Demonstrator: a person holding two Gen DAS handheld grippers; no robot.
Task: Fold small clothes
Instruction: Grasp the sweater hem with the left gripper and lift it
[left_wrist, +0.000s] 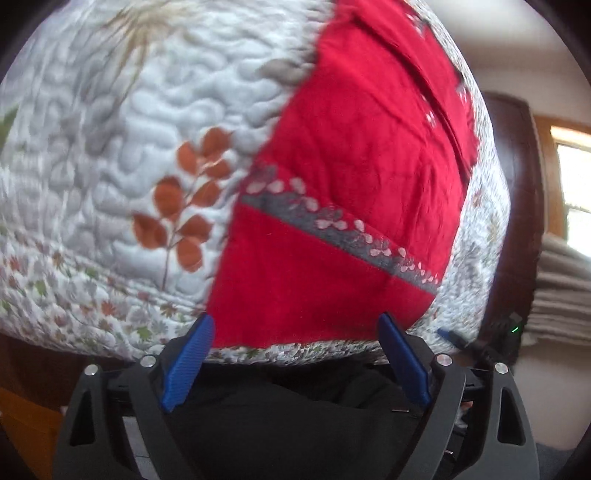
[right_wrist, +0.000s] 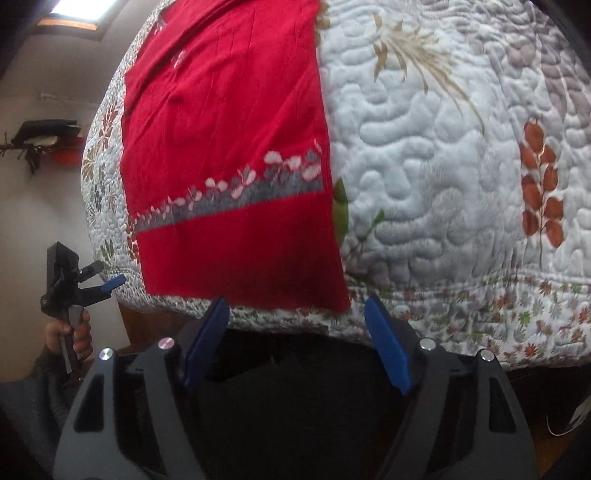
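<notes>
It looked like a home bedroom: a leaf-printed quilted bedspread (left_wrist: 110, 155) covered a bed, a dark wooden bedpost (left_wrist: 517, 206) stood beside it, and daylight came through a wood-framed window (left_wrist: 572, 177) with curtains.

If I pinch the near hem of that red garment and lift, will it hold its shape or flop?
Probably flop: the red garment lies flat on the quilt with soft creases, so it looks thin and limp. It likely weighs little and may drag or bunch on the textured quilting. Both the left claw and the right claw are open, neither holding it yet.
</notes>
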